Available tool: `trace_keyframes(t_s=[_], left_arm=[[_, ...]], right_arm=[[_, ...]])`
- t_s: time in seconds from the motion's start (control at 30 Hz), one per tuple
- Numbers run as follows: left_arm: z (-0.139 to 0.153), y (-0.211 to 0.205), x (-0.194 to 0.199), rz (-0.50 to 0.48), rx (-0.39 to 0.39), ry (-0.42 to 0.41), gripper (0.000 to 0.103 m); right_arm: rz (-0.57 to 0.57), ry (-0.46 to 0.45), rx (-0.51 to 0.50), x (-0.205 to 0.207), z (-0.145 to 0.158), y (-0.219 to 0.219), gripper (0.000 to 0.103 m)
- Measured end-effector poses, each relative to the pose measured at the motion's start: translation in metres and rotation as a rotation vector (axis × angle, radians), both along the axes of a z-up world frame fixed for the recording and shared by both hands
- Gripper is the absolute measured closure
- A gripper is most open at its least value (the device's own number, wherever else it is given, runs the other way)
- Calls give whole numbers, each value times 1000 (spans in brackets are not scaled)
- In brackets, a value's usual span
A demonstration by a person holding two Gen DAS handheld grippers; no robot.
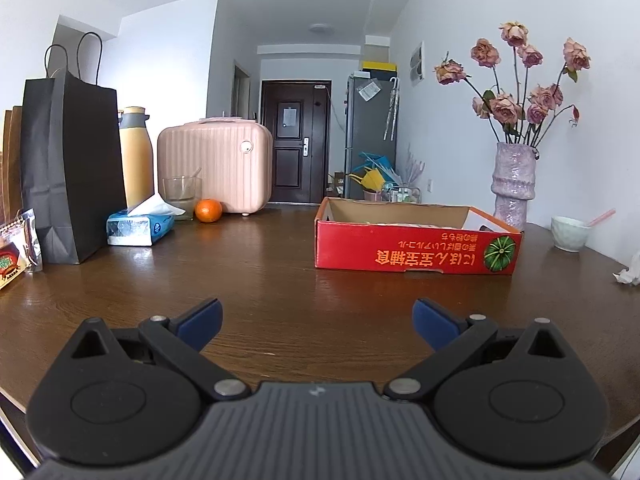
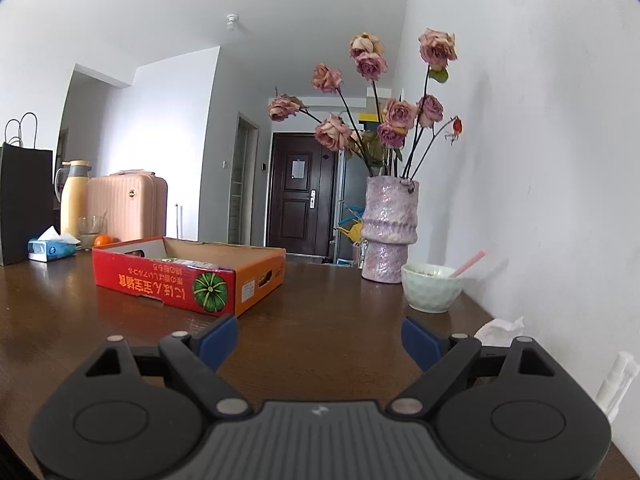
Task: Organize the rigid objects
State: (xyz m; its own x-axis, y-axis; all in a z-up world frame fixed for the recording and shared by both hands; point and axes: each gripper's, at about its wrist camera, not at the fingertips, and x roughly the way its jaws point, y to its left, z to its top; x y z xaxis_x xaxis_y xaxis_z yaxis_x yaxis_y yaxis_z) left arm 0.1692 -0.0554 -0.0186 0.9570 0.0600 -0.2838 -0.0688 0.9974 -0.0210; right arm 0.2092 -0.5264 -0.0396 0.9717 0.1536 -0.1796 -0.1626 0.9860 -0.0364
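Left wrist view looks along the broad dark brown wooden table (image 1: 280, 264), and the largest task thing on it is the shallow red cardboard tray box with a green pumpkin printed on its side (image 1: 416, 250), lying ahead and to the right of the left gripper (image 1: 316, 320), well apart from it. The box's long axis runs across the view, its printed long wall facing the camera. Inside, only slivers of pale contents show over the rim (too hidden to name).

From the right wrist view the same box (image 2: 188, 276) sits ahead and to the left of the right gripper (image 2: 318, 338), one corner turned toward it, and it looks nearer to this gripper than to the left one. I judge the right hand better placed for anything on the box's near end.

Both grippers are released, blue pads spread wide with nothing between them, each poised low over bare wood.

Next in size, the textured lilac ceramic vase of dried pink roses (image 2: 390, 230) stands beyond the box by the wall. A pale green faceted bowl with a pink spoon (image 2: 432, 288) sits just ahead-right of the right gripper, near it. Smallest, a round orange fruit (image 1: 208, 211) rests far left, beside a clear drinking glass (image 1: 182, 198).
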Motion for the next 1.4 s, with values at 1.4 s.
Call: trace_keyframes(t_s=[1.4], left_arm=[[5,12,-54,-57,23,-26,0]], right_arm=[[193,60,55,-93,18,187,13]])
